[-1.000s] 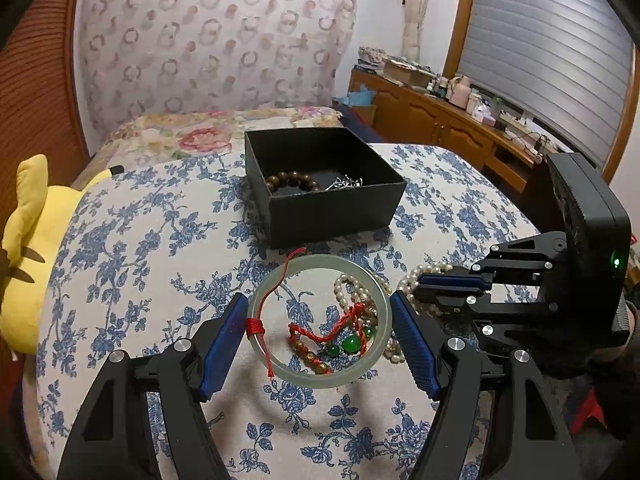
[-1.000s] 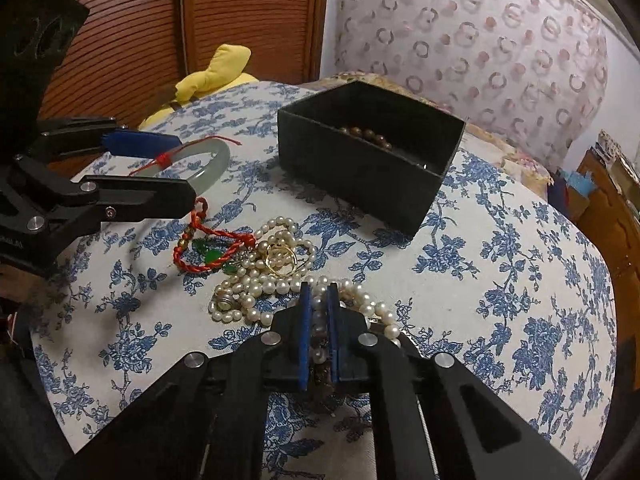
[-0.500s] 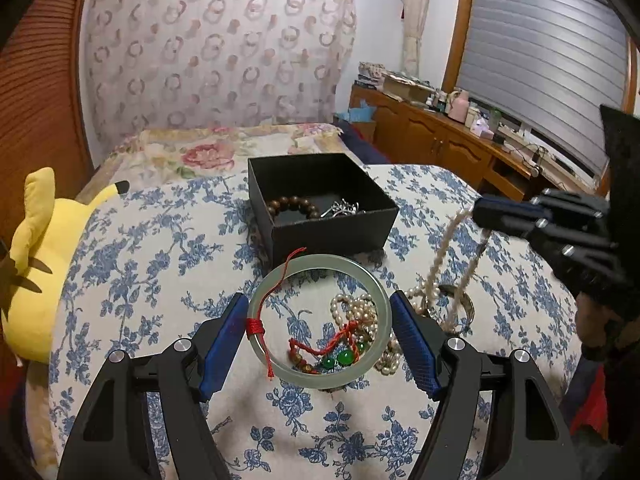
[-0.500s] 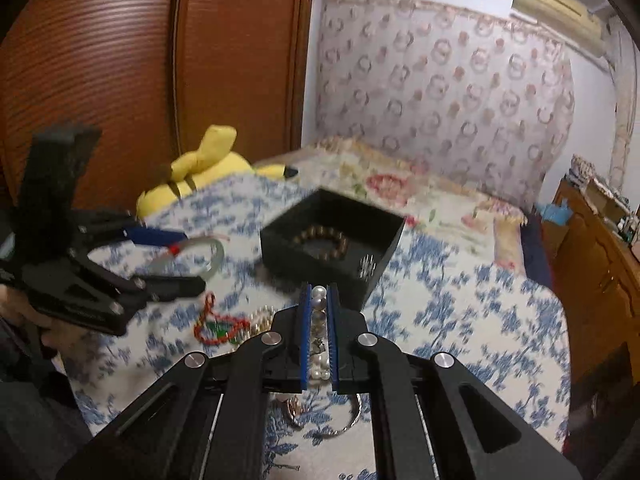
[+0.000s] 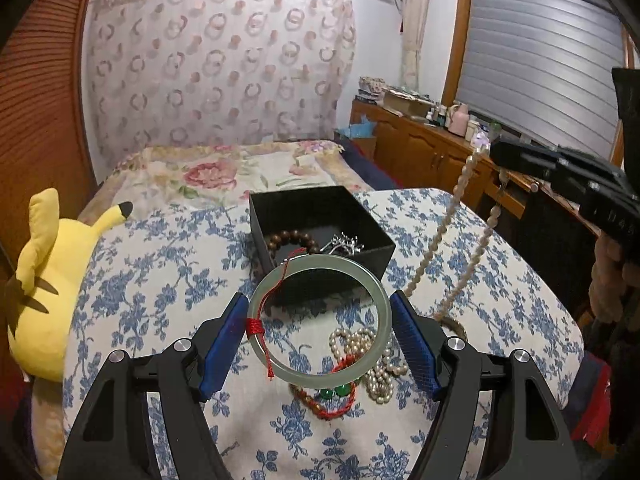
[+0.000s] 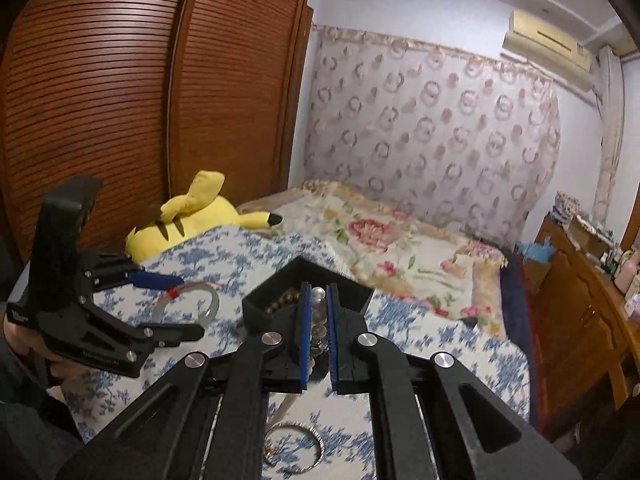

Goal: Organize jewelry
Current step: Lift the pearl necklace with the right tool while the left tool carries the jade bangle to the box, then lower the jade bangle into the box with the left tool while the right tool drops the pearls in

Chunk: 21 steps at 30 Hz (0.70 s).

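Nearest us, the left hand-held gripper (image 5: 318, 338) pinches a pale green bangle (image 5: 319, 316) between its blue pads, a red cord (image 5: 256, 327) knotted at the ring's left side, and holds it above the floral-clothed bench (image 5: 168, 264). Below the ring we see a heap of pearls (image 5: 376, 364) and a red braided bracelet with green stones (image 5: 336, 394) lying on the cloth. To the right, the right hand-held gripper (image 6: 318, 322) is pressed together on a pearl necklace (image 5: 448, 240), whose two strands hang down to the heap. Beyond stands an open black box (image 5: 320, 220) containing a brown bead bracelet (image 5: 290, 240) and a silver piece (image 5: 342, 243). A yellow plush toy (image 5: 40, 280) lies at the bench's left edge.
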Each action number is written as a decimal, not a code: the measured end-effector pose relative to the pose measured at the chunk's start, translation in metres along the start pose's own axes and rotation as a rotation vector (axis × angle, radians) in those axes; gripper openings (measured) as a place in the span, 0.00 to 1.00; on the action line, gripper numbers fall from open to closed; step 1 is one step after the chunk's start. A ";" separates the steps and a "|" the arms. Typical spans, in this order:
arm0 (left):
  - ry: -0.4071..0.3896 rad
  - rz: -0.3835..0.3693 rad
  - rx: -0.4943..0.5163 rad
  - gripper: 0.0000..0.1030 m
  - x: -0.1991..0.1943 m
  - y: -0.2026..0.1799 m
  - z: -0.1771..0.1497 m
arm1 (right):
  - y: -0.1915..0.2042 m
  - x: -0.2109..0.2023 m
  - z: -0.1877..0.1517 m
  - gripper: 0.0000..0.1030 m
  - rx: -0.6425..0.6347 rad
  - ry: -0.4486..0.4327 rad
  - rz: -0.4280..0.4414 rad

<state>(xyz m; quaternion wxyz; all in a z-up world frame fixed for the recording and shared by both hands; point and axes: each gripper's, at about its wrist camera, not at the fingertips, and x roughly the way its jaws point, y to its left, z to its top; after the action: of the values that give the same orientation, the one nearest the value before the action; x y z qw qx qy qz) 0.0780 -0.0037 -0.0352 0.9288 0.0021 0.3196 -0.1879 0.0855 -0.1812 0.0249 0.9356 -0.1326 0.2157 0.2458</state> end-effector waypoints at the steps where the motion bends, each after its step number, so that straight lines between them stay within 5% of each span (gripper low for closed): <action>1: -0.002 0.001 0.001 0.67 0.000 0.000 0.001 | -0.001 -0.001 0.004 0.08 -0.003 -0.006 -0.004; 21: -0.002 0.029 0.007 0.67 0.036 0.010 0.047 | -0.029 0.008 0.091 0.08 -0.057 -0.124 -0.033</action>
<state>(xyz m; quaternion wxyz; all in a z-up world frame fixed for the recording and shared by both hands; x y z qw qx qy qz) 0.1355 -0.0130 -0.0205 0.9317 0.0099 0.3177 -0.1757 0.1371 -0.1701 0.1042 0.9470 -0.1473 0.1480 0.2442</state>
